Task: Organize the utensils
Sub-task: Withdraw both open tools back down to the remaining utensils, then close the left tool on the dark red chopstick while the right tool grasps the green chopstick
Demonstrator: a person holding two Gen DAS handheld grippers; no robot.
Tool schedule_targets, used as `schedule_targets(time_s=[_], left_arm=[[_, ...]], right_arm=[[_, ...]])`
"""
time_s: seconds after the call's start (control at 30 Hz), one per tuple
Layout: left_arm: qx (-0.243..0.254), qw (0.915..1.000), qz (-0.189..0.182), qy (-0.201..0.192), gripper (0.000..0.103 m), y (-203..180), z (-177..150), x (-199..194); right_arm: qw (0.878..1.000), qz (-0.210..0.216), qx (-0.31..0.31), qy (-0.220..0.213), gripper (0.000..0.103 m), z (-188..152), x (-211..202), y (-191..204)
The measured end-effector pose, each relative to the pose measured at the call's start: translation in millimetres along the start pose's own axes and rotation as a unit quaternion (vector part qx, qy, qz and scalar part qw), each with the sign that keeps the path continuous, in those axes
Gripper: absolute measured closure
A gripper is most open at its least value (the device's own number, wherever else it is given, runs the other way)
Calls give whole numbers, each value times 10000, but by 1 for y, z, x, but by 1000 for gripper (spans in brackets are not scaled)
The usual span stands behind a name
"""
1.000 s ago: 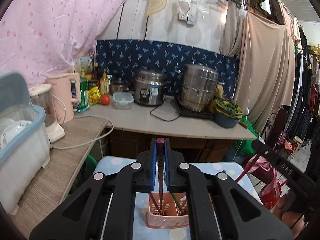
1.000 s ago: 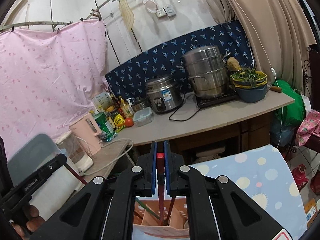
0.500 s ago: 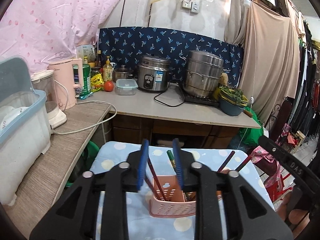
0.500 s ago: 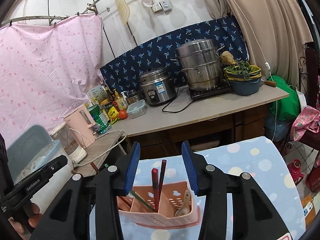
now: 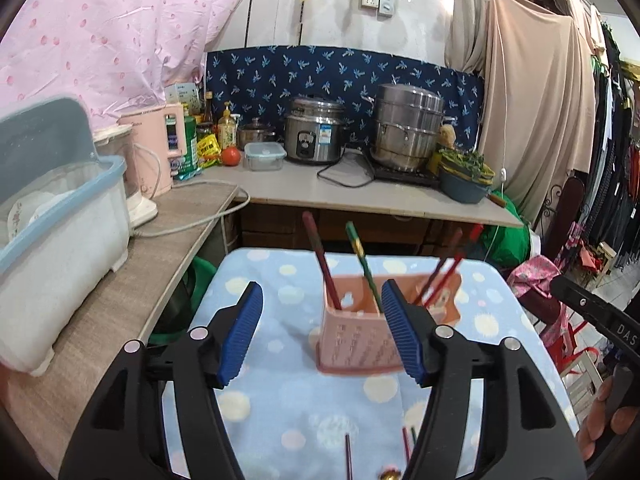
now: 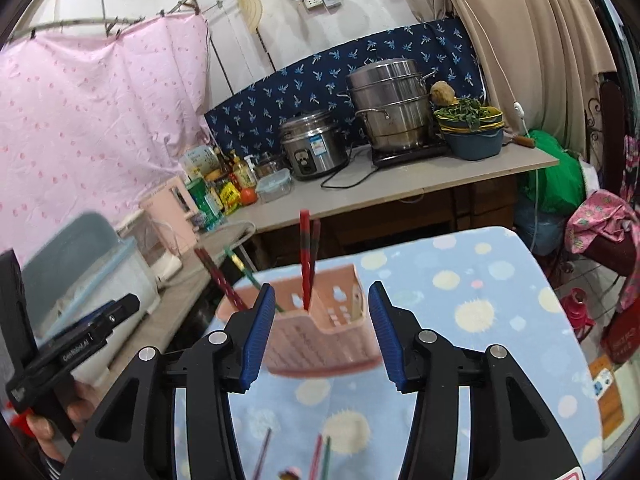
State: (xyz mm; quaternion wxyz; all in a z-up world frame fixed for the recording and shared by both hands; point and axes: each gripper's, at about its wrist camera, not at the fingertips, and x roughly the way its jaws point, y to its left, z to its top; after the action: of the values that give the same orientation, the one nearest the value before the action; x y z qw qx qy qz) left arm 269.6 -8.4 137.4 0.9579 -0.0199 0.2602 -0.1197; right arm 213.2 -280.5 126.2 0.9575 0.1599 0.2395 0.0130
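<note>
A pink slotted utensil basket [image 5: 360,340] stands on the blue dotted tablecloth [image 5: 280,400]; it also shows in the right wrist view [image 6: 320,340]. Several chopsticks stand in it: a dark red one [image 5: 320,260], a green one [image 5: 360,260], and red ones [image 5: 448,268] at the right end. In the right wrist view a red chopstick [image 6: 306,256] stands in the middle. My left gripper [image 5: 322,332] is open and empty, just before the basket. My right gripper [image 6: 322,332] is open and empty too. Loose chopsticks [image 5: 348,456] [image 6: 320,456] lie near the table's front.
A wooden side shelf [image 5: 132,300] on the left holds a white dish box [image 5: 52,248] and a pink kettle [image 5: 154,152]. The back counter [image 5: 360,192] carries a rice cooker [image 5: 316,136], a steel steamer pot [image 5: 408,132] and a bowl of greens [image 5: 464,176].
Both grippers were shut on chopsticks a second ago. They opened, left the chopsticks standing in the basket, and pulled back and up from it.
</note>
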Motion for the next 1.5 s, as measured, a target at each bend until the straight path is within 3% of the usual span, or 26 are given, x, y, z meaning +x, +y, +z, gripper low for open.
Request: schedule_targets(time_s=[0.37,0.7,1.1,1.33,1.5], left_arm=[[-45,9984,75,554,42,15,-84,-36],[95,9914,143,1295,42,12,-179,-51],[260,9867,59,1602,38,-12,-235,-63],[316,9841,34,1748,38,-18,-256,-64],[348,9834,49,1779,38,-19,-264,-64]], right_arm=[[9893,-709,-1211,396,55,-108,-57,27],[9804,-754,-1407,1155,55,-209,-77,38],[9750,-766,-1379,1563,58,-263,-73,44],[9744,-728,-1282,1697,70,-272,-68,41],[9752,-714,-1201,1715,73,-275,-65,40]])
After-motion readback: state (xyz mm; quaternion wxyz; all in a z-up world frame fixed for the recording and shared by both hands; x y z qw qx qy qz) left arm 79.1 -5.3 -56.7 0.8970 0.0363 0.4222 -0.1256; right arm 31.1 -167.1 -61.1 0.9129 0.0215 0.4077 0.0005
